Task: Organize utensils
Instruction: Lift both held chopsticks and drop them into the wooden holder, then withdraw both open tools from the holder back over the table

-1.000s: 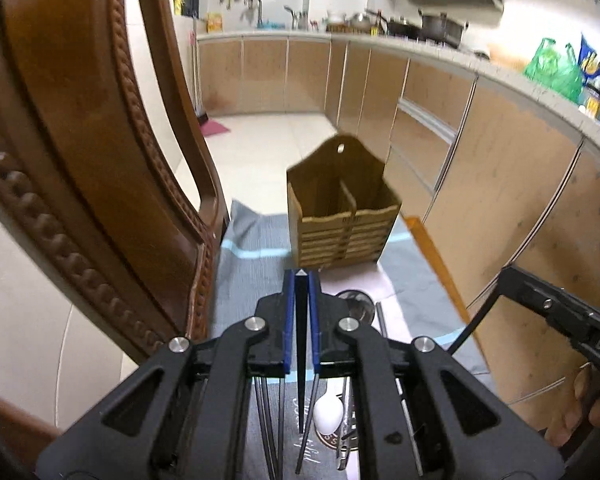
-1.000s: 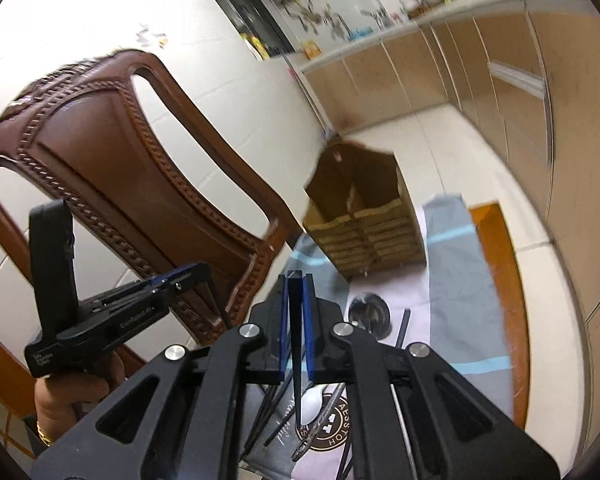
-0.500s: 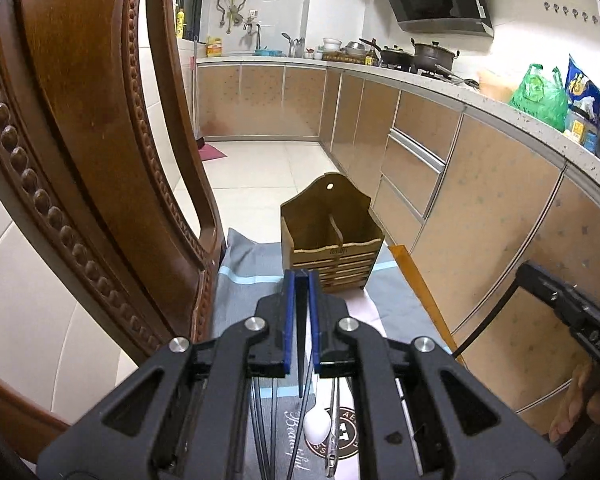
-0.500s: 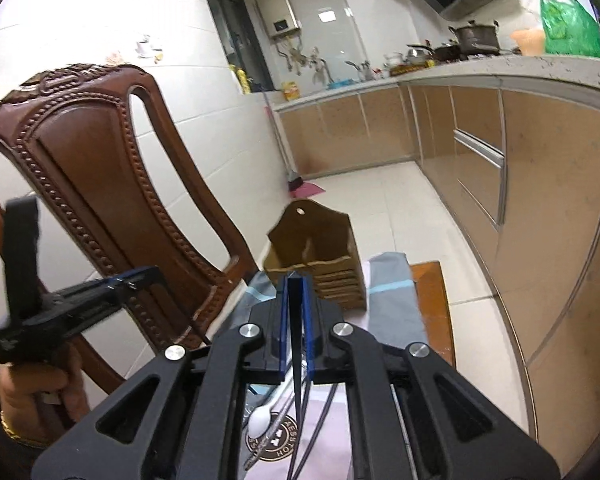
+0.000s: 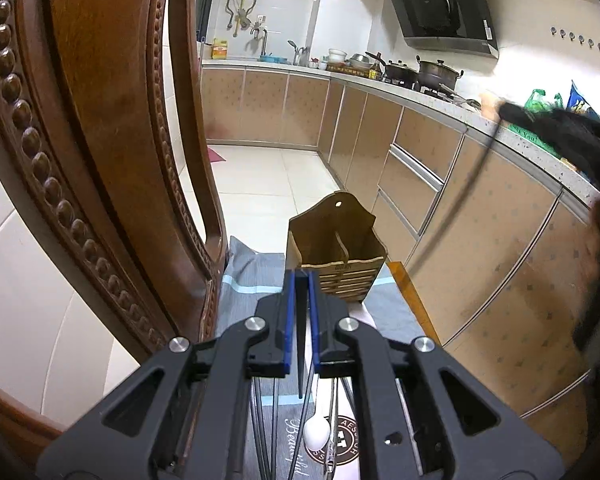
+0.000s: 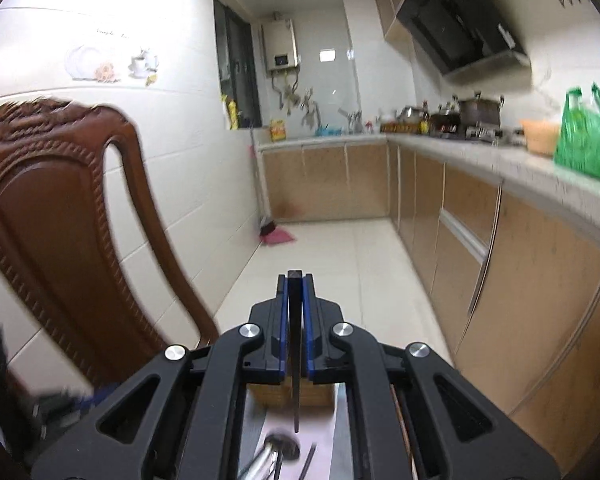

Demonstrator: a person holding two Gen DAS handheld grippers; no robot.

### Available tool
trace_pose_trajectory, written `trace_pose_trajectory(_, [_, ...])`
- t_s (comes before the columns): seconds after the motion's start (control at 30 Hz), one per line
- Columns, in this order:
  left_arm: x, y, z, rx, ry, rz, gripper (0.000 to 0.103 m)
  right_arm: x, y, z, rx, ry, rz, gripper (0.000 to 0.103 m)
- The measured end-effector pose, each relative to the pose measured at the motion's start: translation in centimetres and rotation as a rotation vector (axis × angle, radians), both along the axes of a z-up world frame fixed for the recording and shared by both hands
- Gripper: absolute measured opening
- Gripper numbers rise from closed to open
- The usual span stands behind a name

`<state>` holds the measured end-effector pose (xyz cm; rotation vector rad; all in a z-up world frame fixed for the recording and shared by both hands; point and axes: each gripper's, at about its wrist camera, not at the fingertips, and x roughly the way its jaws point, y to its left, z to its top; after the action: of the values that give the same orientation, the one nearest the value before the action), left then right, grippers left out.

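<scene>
A brown wooden utensil holder (image 5: 336, 248) with two compartments stands at the far end of a grey cloth (image 5: 248, 276). My left gripper (image 5: 301, 276) is shut on a dark chopstick (image 5: 301, 344) that hangs down between its blue pads. Below it lie several chopsticks, a white spoon (image 5: 317, 428) and a metal utensil on a round coaster. My right gripper (image 6: 295, 280) is shut on another dark chopstick (image 6: 296, 380), raised above the holder (image 6: 276, 394), which shows only behind its fingers. A metal ladle (image 6: 278, 450) lies below.
A carved wooden chair back (image 5: 80, 152) rises close on the left and also shows in the right wrist view (image 6: 60, 216). Kitchen cabinets (image 5: 480, 240) run along the right. The right gripper and hand (image 5: 572, 136) show blurred at upper right of the left view.
Both grippers have lifted with their chopsticks. The right gripper rose and tilted up most, so the holder sank behind its fingers. The right tool moved higher in the left view.
</scene>
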<state>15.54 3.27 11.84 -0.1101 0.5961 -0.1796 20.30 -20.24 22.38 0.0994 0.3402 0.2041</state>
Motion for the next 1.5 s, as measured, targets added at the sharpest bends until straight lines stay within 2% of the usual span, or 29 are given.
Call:
trace_pose_trajectory(0.1, [0.1, 0.5, 0.1, -0.009, -0.001, 0.005, 0.007, 3.4, 0.4, -0.6, 0.003, 0.006, -0.05, 0.007])
trace_pose_trajectory(0.3, [0.4, 1.3, -0.1, -0.014, 0.003, 0.013, 0.007, 9.9, 0.4, -5.1, 0.04, 0.036, -0.143, 0.007])
trace_pose_trajectory(0.57, [1.1, 1.4, -0.5, -0.014, 0.016, 0.014, 0.007, 12.6, -1.0, -10.3, 0.197, 0.138, -0.135, 0.008])
trace_pose_trajectory(0.63, [1.3, 1.5, -0.7, -0.015, 0.021, 0.017, 0.007, 12.2, -1.4, -10.9, 0.205, 0.149, -0.12, 0.015])
trace_pose_trajectory(0.67, [1.4, 1.5, -0.7, -0.017, 0.021, 0.018, 0.007, 11.8, -1.6, -11.1, 0.206, 0.152, -0.113, 0.034])
trace_pose_trajectory(0.7, [1.4, 1.5, -0.8, -0.019, 0.023, 0.021, 0.007, 11.1, -2.2, -11.3, 0.214, 0.147, -0.111, 0.061])
trace_pose_trajectory(0.77, [1.5, 1.3, -0.8, -0.019, 0.027, 0.019, 0.007, 8.6, -3.6, -11.4, 0.248, 0.108, -0.127, 0.08])
trace_pose_trajectory(0.8, [1.5, 1.3, -0.9, -0.023, 0.028, 0.019, 0.007, 7.0, -4.1, -11.4, 0.26, 0.092, -0.129, 0.084])
trace_pose_trajectory(0.93, [1.7, 1.3, -1.1, -0.038, 0.029, 0.026, 0.007, -0.4, -7.0, -13.4, 0.308, 0.053, -0.15, 0.092])
trace_pose_trajectory(1.03, [1.8, 1.3, -1.4, -0.045, 0.022, 0.047, 0.007, -5.7, -8.5, -16.9, 0.327, 0.071, -0.145, 0.095])
trace_pose_trajectory(1.1, [1.6, 1.3, -1.3, -0.053, 0.007, 0.065, 0.007, -8.8, -9.5, -20.2, 0.311, 0.093, -0.227, 0.096])
trace_pose_trajectory(1.13, [1.5, 1.3, -1.1, -0.057, -0.005, 0.074, 0.007, -8.6, -9.8, -20.9, 0.322, 0.144, -0.246, 0.096])
trace_pose_trajectory(1.17, [1.3, 1.3, -0.8, -0.067, -0.022, 0.083, 0.007, -8.1, -10.2, -21.4, 0.358, 0.196, -0.203, 0.096])
trace_pose_trajectory(1.2, [1.2, 1.4, -0.5, -0.075, -0.032, 0.088, 0.007, -8.1, -10.2, -21.4, 0.358, 0.196, -0.203, 0.096])
trace_pose_trajectory(1.23, [1.0, 1.4, -0.1, -0.091, -0.046, 0.093, 0.007, -7.4, -10.1, -21.4, 0.364, 0.203, -0.142, 0.096])
trace_pose_trajectory(1.3, [0.8, 1.5, 1.0, -0.125, -0.081, 0.094, 0.007, -7.1, -10.0, -21.2, 0.288, 0.161, -0.171, 0.096])
trace_pose_trajectory(1.33, [0.9, 1.6, 1.7, -0.149, -0.092, 0.101, 0.007, -6.7, -10.3, -21.2, 0.285, 0.166, -0.174, 0.096])
trace_pose_trajectory(1.4, [1.4, 1.3, 3.2, -0.163, -0.106, 0.101, 0.007, -6.2, -11.3, -21.5, 0.339, 0.185, -0.173, 0.096])
trace_pose_trajectory(1.5, [2.7, 0.4, 5.9, -0.139, -0.134, 0.108, 0.007, -5.9, -11.7, -21.4, 0.346, 0.188, -0.169, 0.096])
